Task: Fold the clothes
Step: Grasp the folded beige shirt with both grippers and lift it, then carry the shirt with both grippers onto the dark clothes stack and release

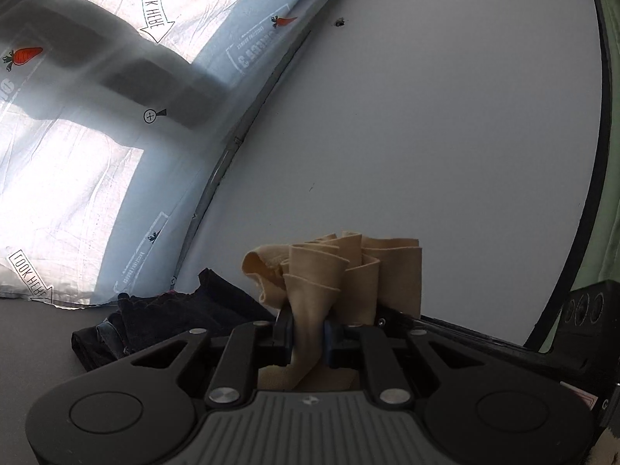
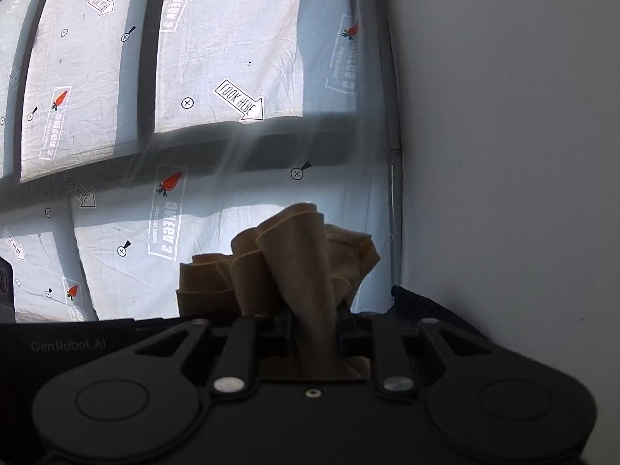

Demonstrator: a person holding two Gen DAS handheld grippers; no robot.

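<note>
A tan garment (image 1: pixel 341 271) is bunched in folds between the pads of my left gripper (image 1: pixel 308 335), which is shut on it; the cloth sticks up past the fingertips. In the right wrist view the same tan garment (image 2: pixel 294 263) rises in a crumpled bundle from my right gripper (image 2: pixel 314 333), also shut on it. Both grippers point nearly level toward a wall and a covered window. A dark garment (image 1: pixel 155 317) lies in a heap on the grey surface, left of the left gripper. A dark garment's edge (image 2: pixel 418 302) shows just right of the right gripper.
A white sheet printed with carrots and "LOOK HERE" arrows (image 2: pixel 217 77) hangs over a window, light shining through it (image 1: pixel 77 193). A plain pale wall (image 1: pixel 426 135) fills the right side of both views. The other gripper's black body (image 1: pixel 585 306) shows at the right edge.
</note>
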